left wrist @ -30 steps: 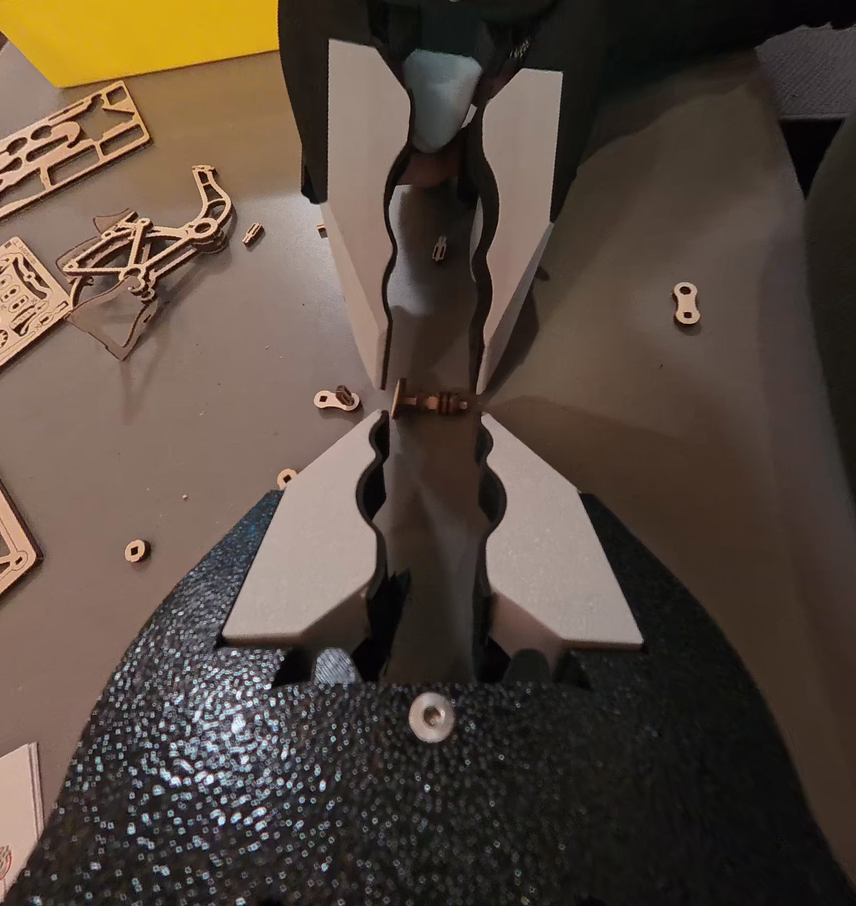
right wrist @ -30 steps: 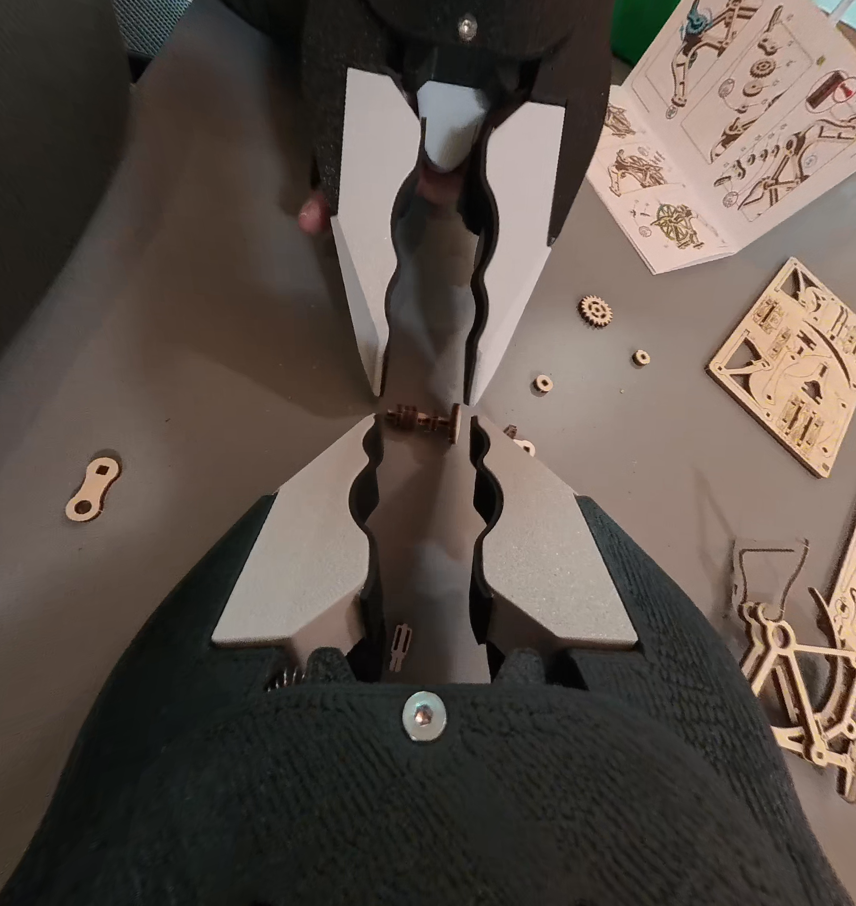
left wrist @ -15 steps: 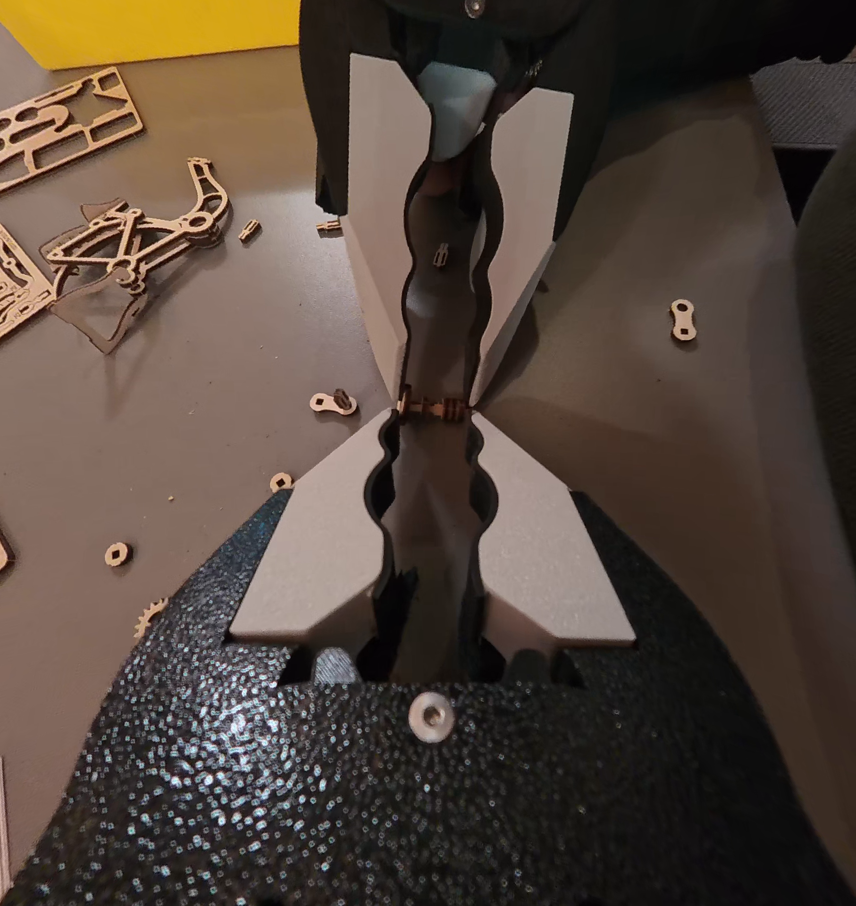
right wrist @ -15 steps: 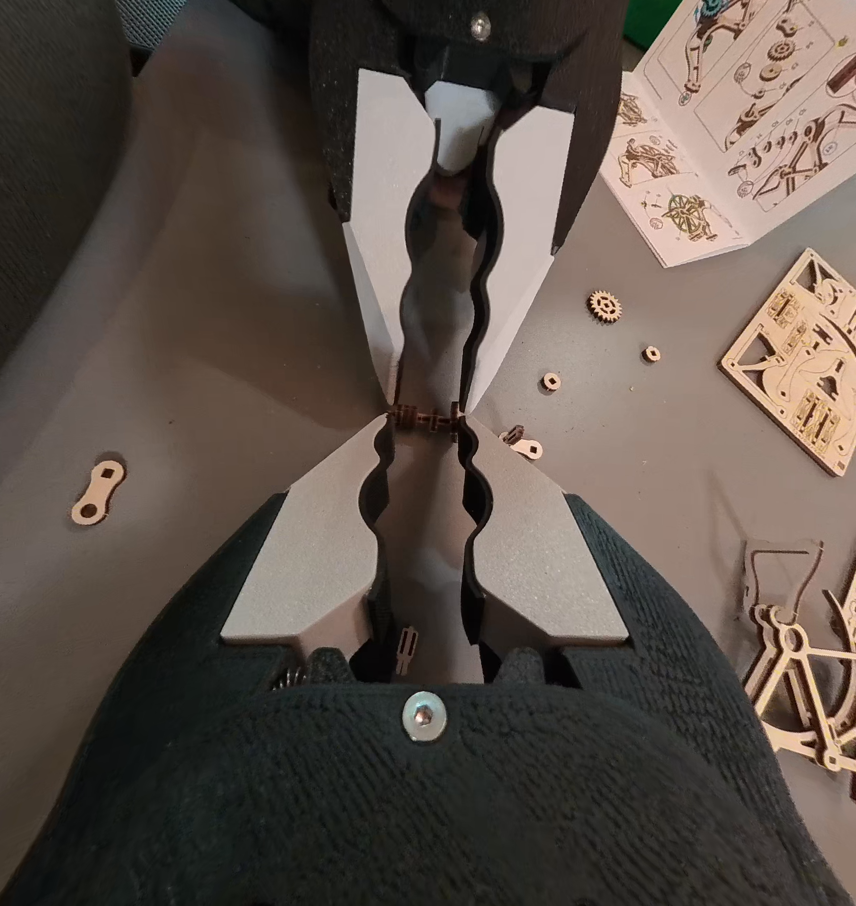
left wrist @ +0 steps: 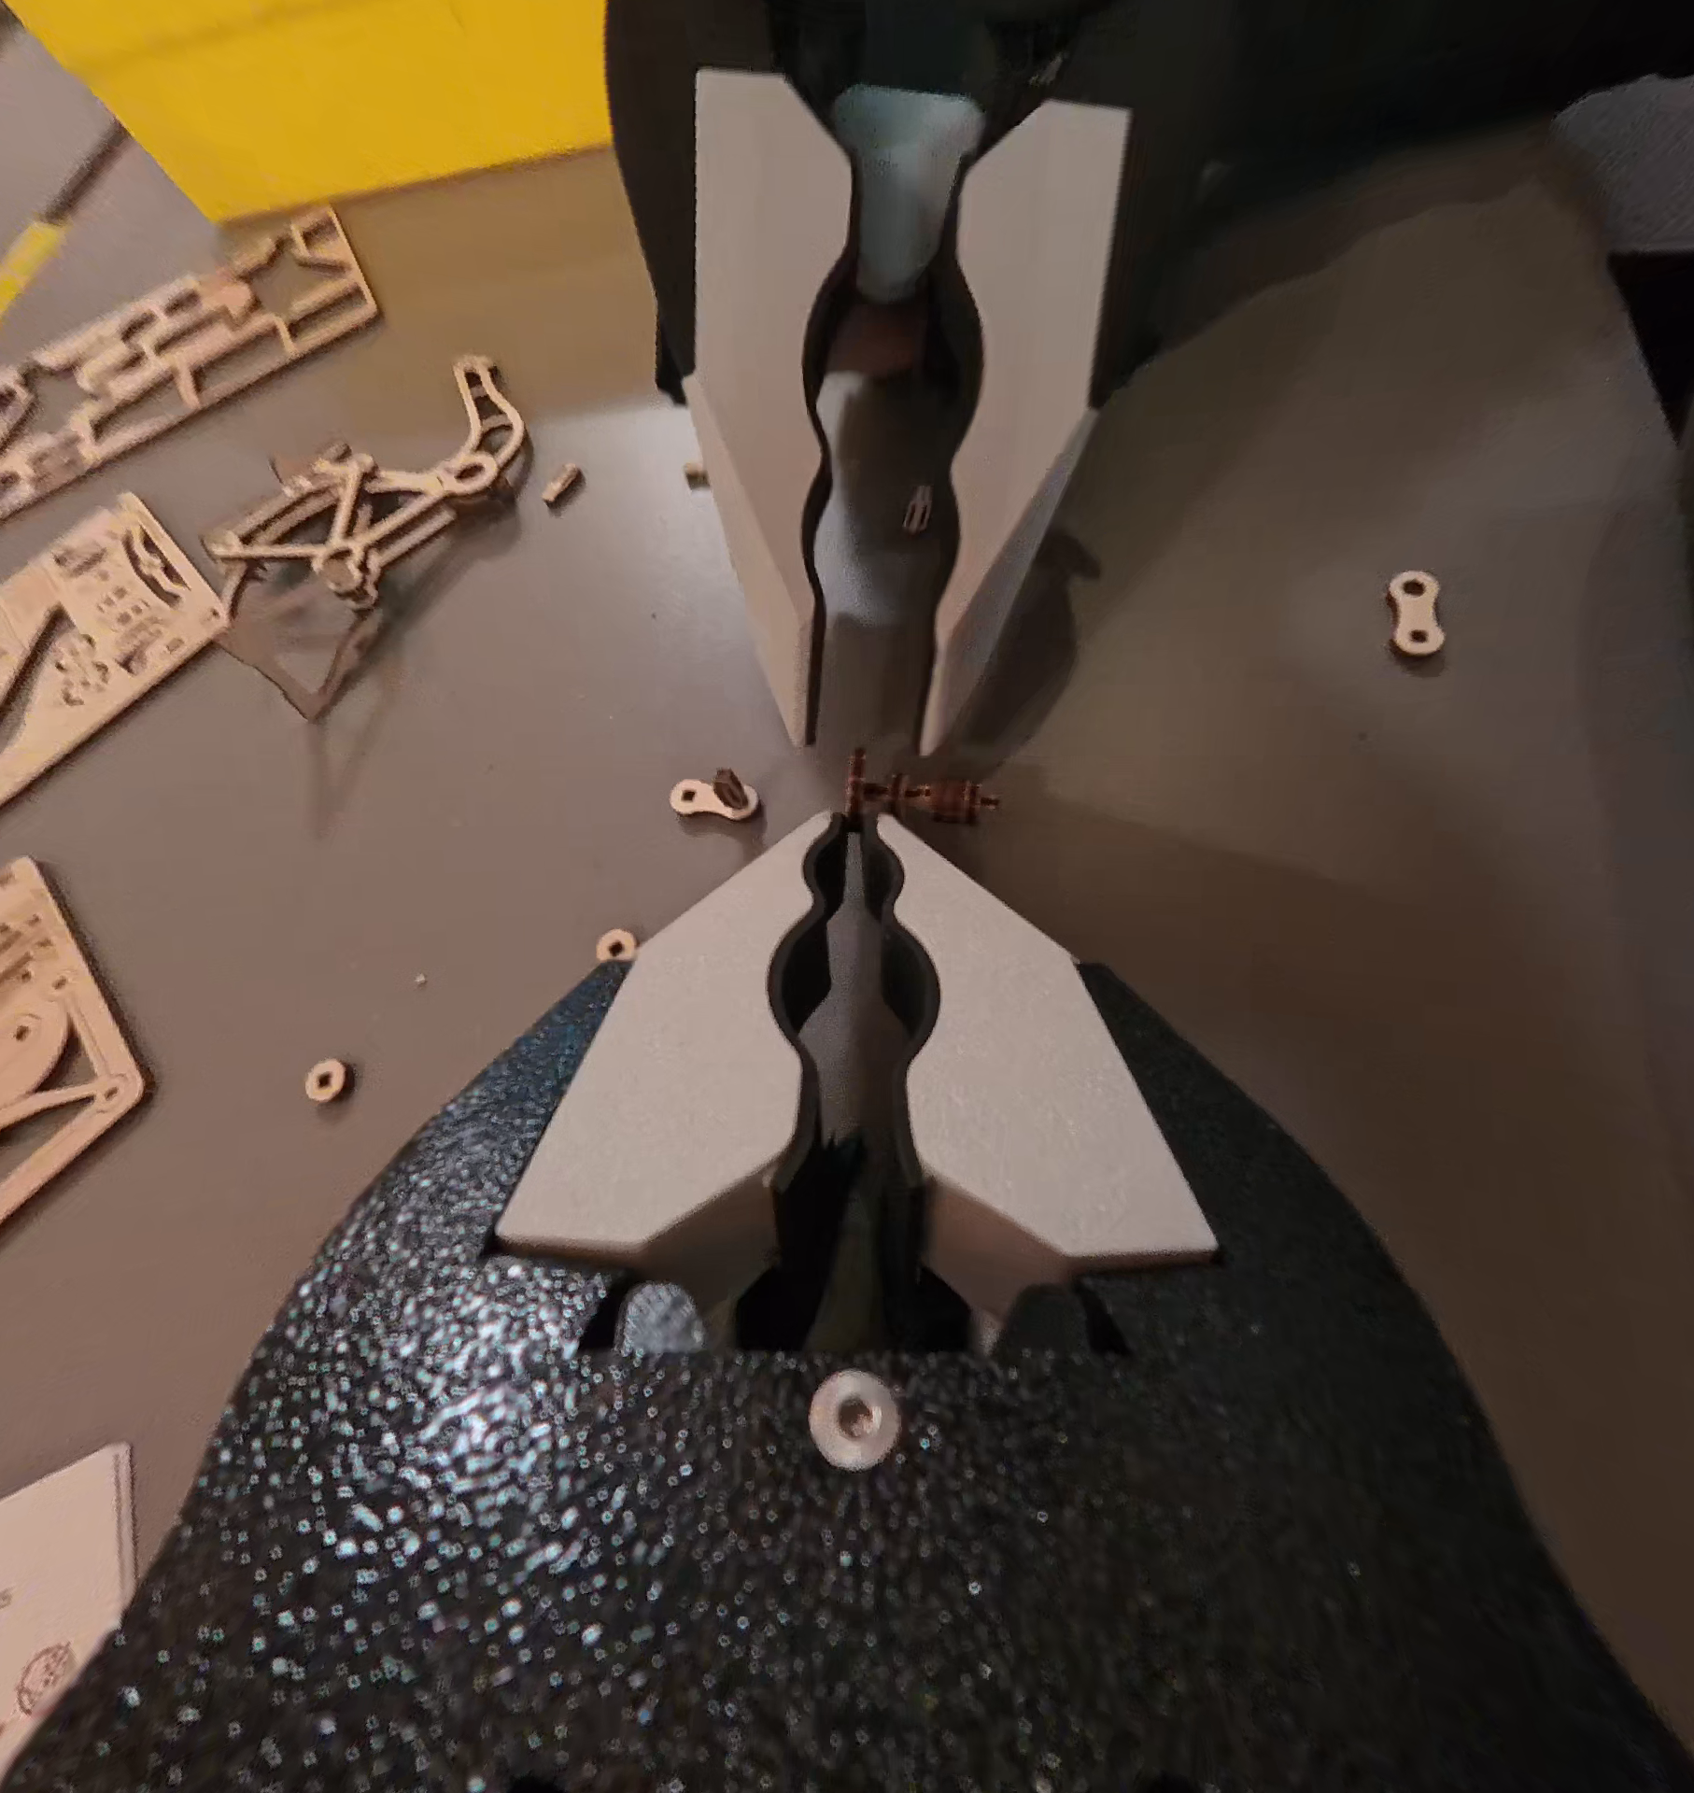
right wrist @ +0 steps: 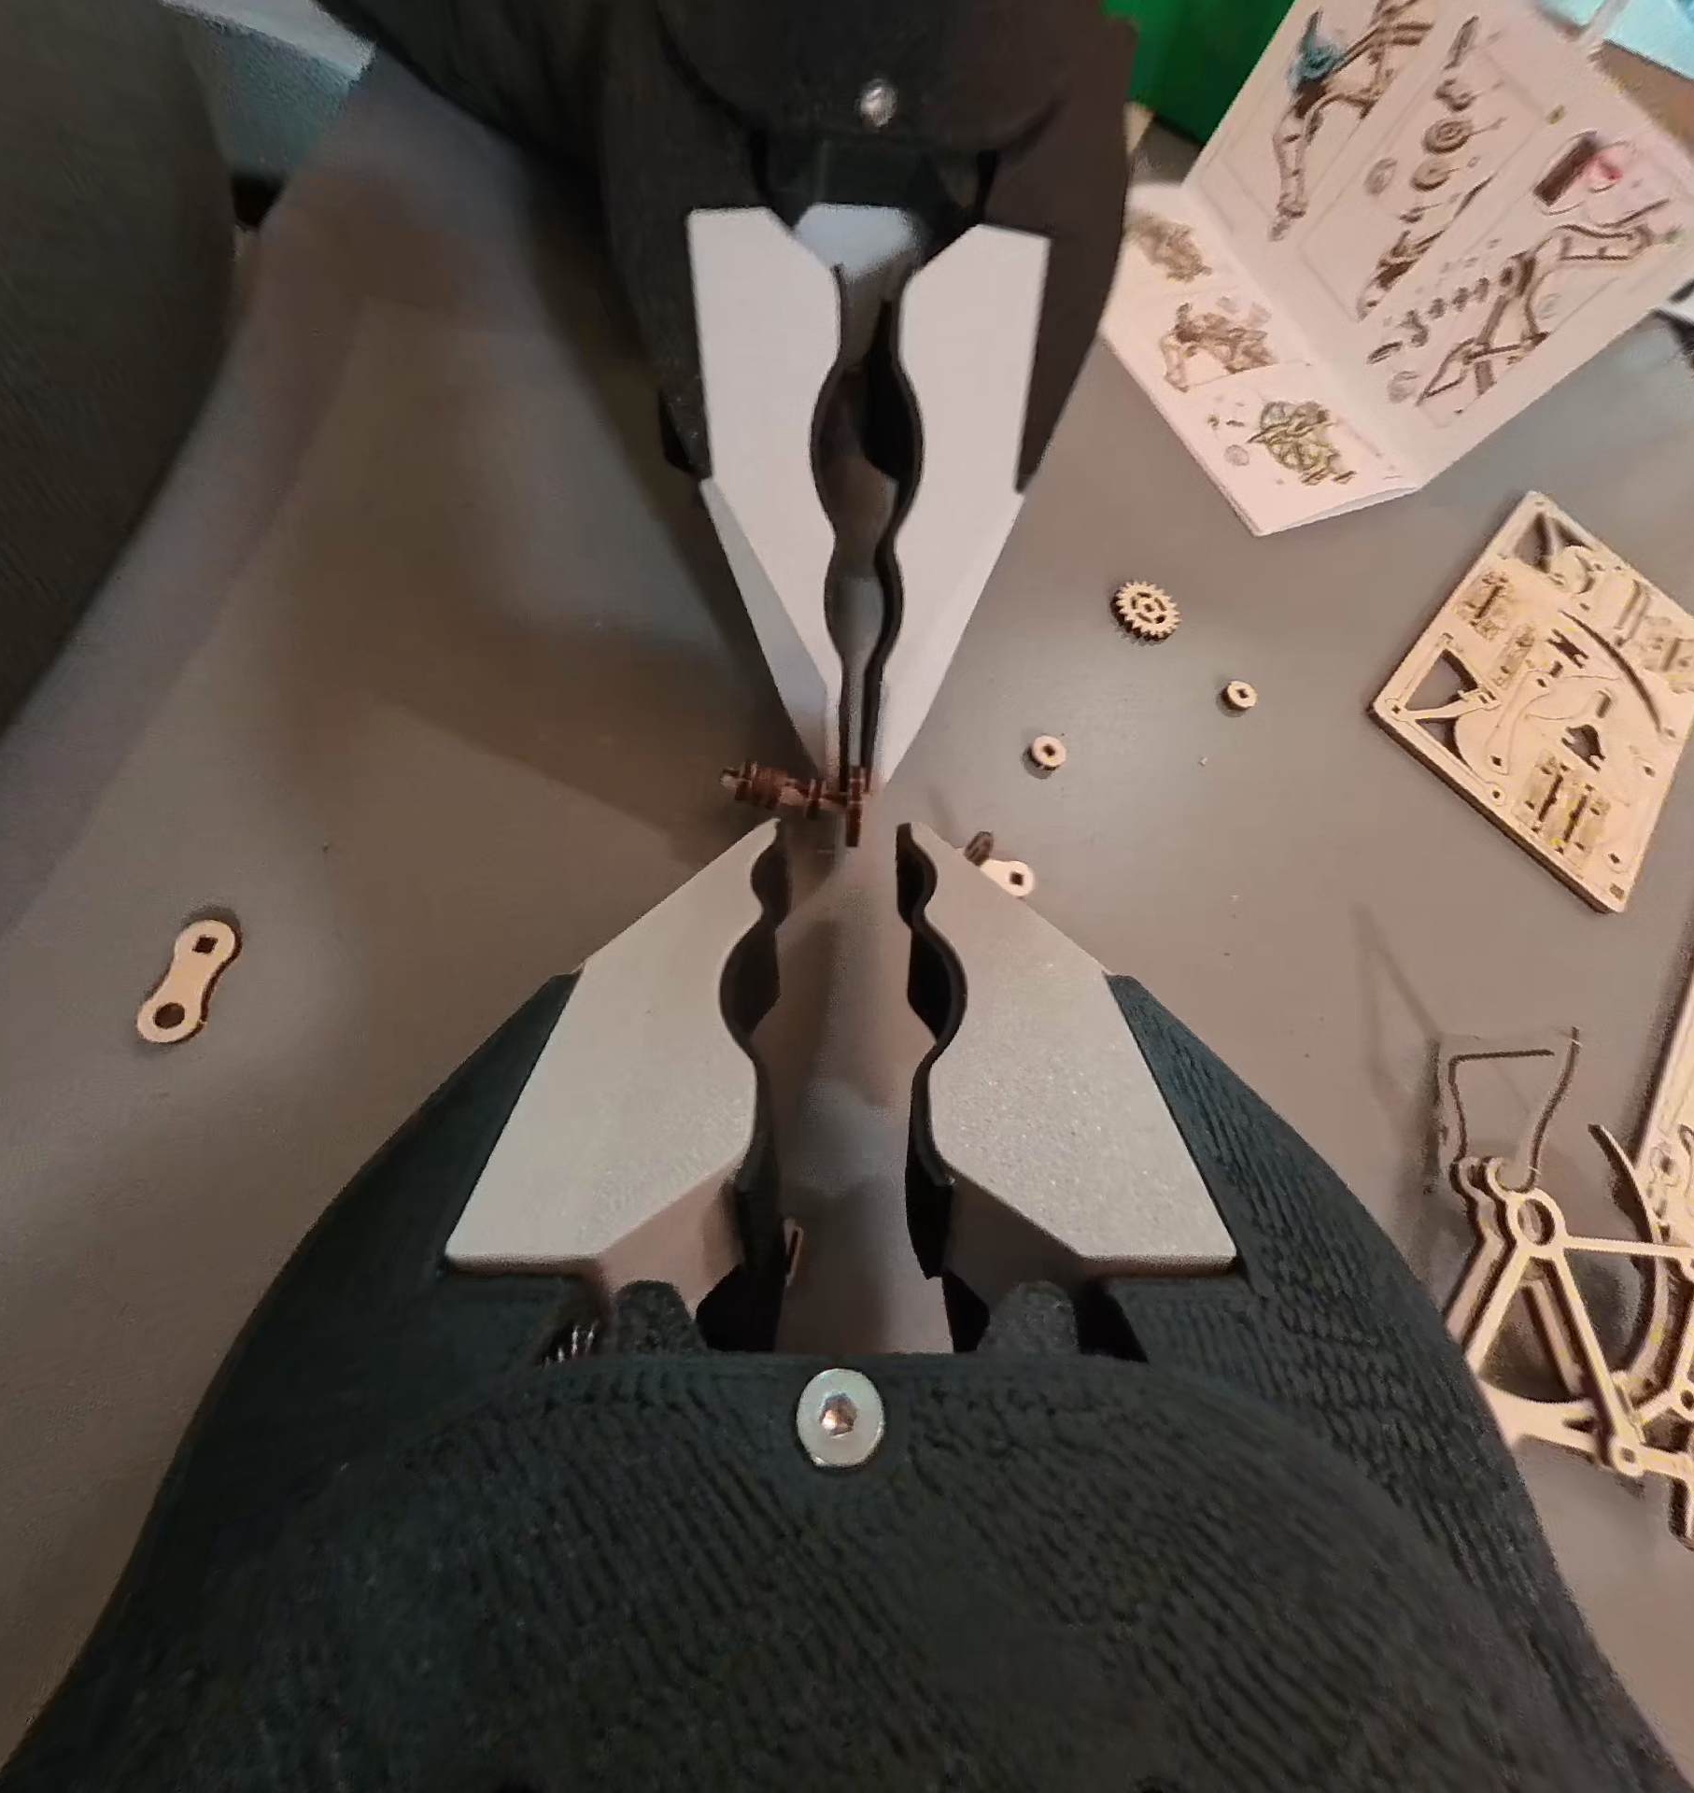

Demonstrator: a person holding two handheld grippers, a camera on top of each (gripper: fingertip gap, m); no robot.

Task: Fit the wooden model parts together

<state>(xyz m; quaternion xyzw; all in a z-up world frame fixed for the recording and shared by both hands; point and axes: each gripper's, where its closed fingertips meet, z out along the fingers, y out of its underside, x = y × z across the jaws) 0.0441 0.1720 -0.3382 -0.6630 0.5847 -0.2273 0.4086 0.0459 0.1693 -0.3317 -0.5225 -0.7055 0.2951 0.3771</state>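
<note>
A small wooden axle assembly (left wrist: 921,798) with discs on a pin is held just above the grey table. My left gripper (left wrist: 858,823) is shut on its disc end, and the rest sticks out to the right. In the right wrist view the left gripper (right wrist: 853,762) comes from the top, pinching that same axle (right wrist: 790,786). My right gripper (right wrist: 838,830) is open and empty, its tips just short of the axle. It also shows in the left wrist view (left wrist: 867,742), facing my left gripper tip to tip.
Loose wooden links (left wrist: 1414,613) (right wrist: 186,982) (left wrist: 714,798), a gear (right wrist: 1147,611) and washers (right wrist: 1047,752) lie around. Part sheets (left wrist: 164,359) (right wrist: 1542,718), a partly built frame (left wrist: 377,514) (right wrist: 1600,1290), an instruction booklet (right wrist: 1406,243) and a yellow box (left wrist: 339,87) ring the work spot. My left and right fingertips are right by each other. The gear (right wrist: 1147,611) is about 11 cm from my left fingertips.
Earlier the axle spanned both grippers' tips and was squeezed lengthwise. Now the left gripper has shut on its disc end, and the right gripper has opened and let go.
</note>
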